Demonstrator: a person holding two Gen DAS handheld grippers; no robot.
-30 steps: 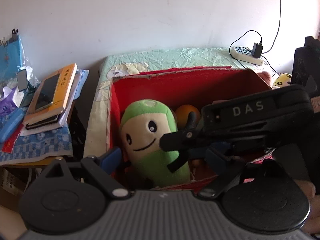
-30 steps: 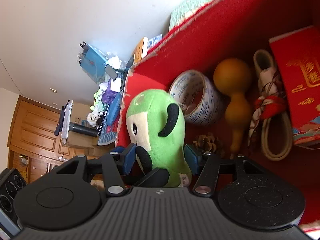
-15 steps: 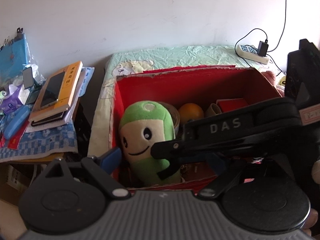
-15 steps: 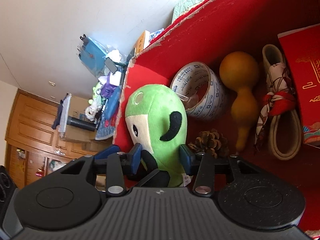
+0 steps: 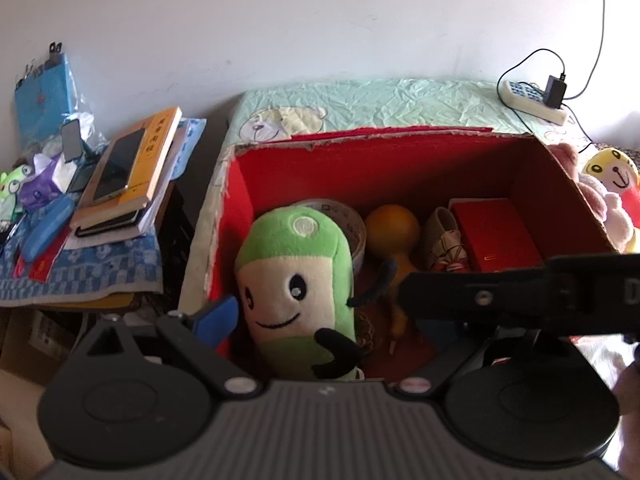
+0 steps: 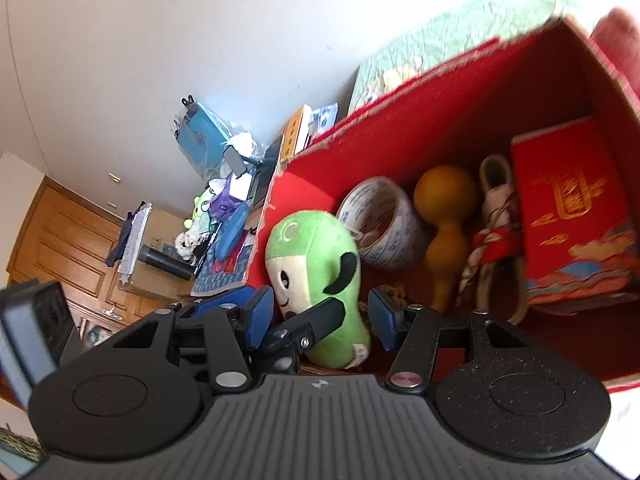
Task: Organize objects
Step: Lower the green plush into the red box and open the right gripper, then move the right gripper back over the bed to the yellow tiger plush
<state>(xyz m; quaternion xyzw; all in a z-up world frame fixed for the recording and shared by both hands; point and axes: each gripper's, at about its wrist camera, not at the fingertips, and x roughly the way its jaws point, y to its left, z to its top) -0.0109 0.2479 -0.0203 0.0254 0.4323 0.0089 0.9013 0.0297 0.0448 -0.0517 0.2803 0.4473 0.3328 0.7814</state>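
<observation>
A green and cream plush toy (image 5: 298,280) stands upright in the left end of a red-lined cardboard box (image 5: 400,160); it also shows in the right wrist view (image 6: 316,280). My right gripper (image 6: 322,318) is open, its blue pads apart on either side of the toy and no longer pressing it. My left gripper (image 5: 324,320) is open above the box's near edge; its right finger is hidden behind the right gripper's black body (image 5: 520,292).
In the box lie a tape roll (image 6: 380,228), an orange gourd (image 6: 444,216), a rope bundle (image 6: 492,240) and a red packet (image 6: 568,216). Books and a phone (image 5: 132,168) are stacked on a side table at left. A power strip (image 5: 532,100) and plush toys (image 5: 608,184) sit at right.
My right gripper has opened and let go of the plush toy, then drawn back up. The toy now stands in the box. The left gripper has risen slightly.
</observation>
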